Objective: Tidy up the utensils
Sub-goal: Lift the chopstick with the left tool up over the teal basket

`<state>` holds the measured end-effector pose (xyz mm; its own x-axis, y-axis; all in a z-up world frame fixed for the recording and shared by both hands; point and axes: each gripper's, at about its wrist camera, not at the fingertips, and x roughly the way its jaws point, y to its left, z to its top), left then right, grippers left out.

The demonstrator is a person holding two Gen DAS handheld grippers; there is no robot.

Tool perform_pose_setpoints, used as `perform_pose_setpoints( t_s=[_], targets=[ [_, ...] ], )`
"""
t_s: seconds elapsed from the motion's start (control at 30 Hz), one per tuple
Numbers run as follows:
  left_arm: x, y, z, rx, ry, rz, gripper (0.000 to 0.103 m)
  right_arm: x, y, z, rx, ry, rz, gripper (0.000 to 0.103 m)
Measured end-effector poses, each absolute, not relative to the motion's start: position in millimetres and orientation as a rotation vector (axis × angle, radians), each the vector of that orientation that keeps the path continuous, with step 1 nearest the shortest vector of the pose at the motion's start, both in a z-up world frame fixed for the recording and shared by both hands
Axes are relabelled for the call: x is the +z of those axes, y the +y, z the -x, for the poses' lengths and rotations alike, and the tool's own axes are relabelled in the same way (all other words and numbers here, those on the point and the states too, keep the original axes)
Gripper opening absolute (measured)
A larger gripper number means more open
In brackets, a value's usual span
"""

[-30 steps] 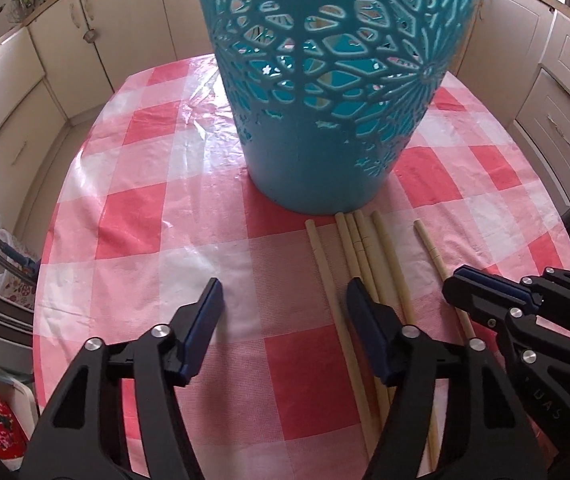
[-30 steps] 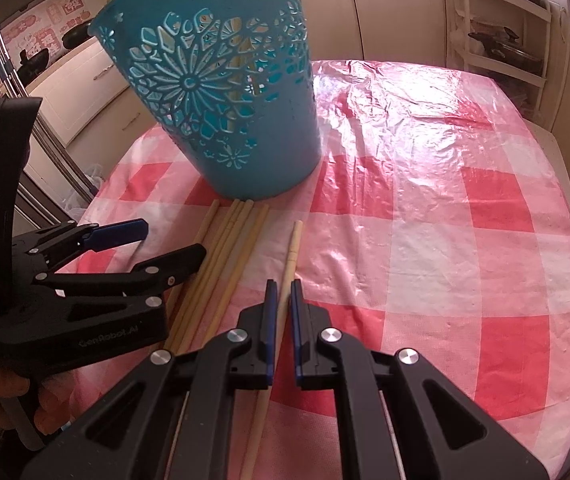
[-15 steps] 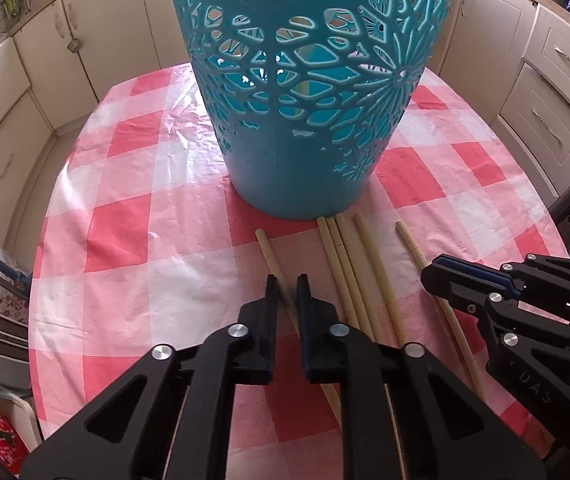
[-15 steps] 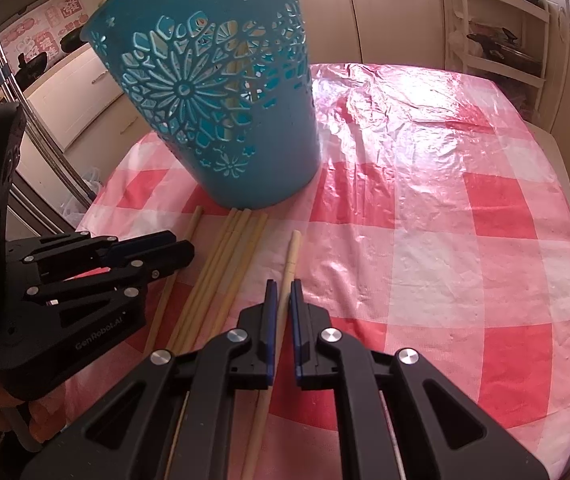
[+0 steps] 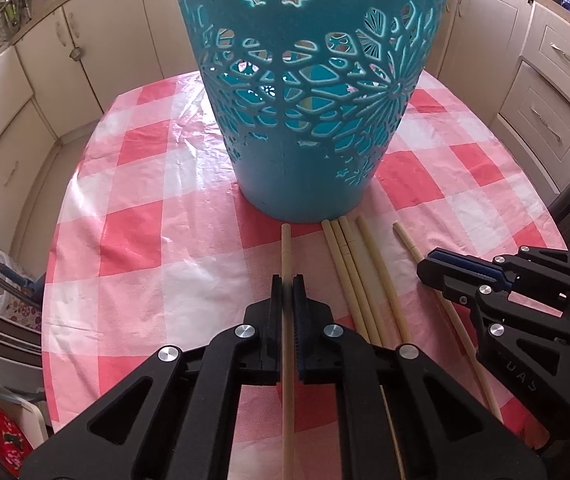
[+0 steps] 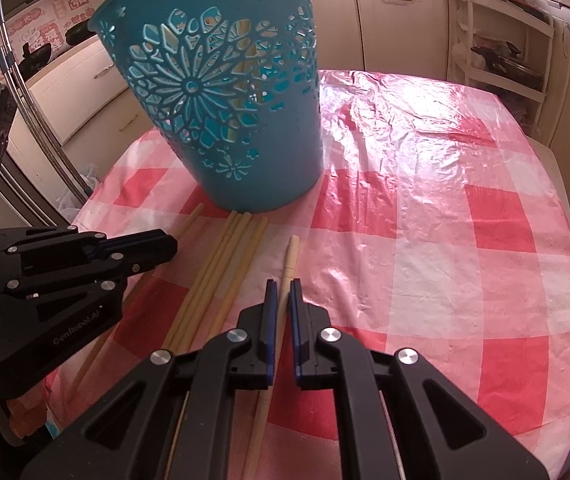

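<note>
Both tongs are clamped, each on its own chopstick: the left tongs (image 5: 288, 286) pinch the leftmost chopstick (image 5: 286, 252), which lies apart from the others, and the right tongs (image 6: 281, 292) pinch the rightmost chopstick (image 6: 289, 258), also lying on its own. Between them a bundle of four chopsticks (image 5: 359, 272) rests side by side on the red-and-white checked tabletop (image 5: 157, 264), their tips just short of the foot of the teal openwork basket (image 5: 309, 120), which stands upright at the far end of the row. Each grip sits well along the stick's length rather than near its middle, as far as the views show, so a lifted stick may swing tip-down and twist between the narrow pads, or slide out, since the smooth round wood offers little to bite on. The basket is tall and its rim is out of the left view, so a stick carried too low is likely to strike the wall and could push the light plastic basket across the glossy cloth or tip it. Its cut-out pattern is another hazard: a thin stick dropped in at a slant might poke through a hole. With the two tongs working close together, they could also knock each other or scatter the loose bundle.
</note>
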<state>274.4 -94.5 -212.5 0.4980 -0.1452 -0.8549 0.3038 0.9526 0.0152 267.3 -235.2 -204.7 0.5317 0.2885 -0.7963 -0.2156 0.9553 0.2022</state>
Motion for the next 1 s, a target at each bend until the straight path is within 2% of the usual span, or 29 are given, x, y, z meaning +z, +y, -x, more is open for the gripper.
perform_pose_setpoints(
  t_s=[0.53, 1.0],
  targets=[
    [-153, -42, -225, -0.270, 0.923, -0.022, 0.005, -206, -236, -267, 0.302, 0.958, -0.091, 0.007],
    [-38, -7, -188, -0.290, 0.637, 0.120, 0.005, -205, -237, -266, 0.303, 0.957, -0.095, 0.007]
  ],
)
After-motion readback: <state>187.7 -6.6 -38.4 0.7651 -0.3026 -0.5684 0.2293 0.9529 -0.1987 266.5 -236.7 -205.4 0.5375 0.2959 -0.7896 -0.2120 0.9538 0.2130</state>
